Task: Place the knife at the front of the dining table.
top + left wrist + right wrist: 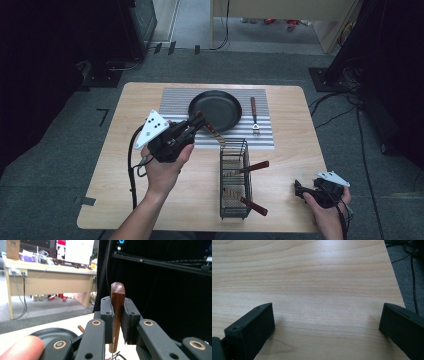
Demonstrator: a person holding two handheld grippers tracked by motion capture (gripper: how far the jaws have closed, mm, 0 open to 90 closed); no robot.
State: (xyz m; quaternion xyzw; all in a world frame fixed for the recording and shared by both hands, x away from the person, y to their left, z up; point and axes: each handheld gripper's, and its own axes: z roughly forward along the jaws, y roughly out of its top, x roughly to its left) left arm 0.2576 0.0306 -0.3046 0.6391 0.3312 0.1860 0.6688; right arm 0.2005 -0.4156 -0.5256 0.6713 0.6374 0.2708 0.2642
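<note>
A person stands at a wooden table (300,125); their left gripper (192,125), raised above the table near a black frying pan (216,109), has its jaws clamped on the brown wooden handle of a utensil (117,312), whose working end I cannot make out. The right gripper (300,189) rests low at the table's near right corner, jaws spread wide and holding nothing. Judging by the wire basket (234,180) with two more wooden-handled utensils and a fork (255,116) on the striped mat (175,100), the held utensil is likely mid-transfer and next needs careful setting down.
</note>
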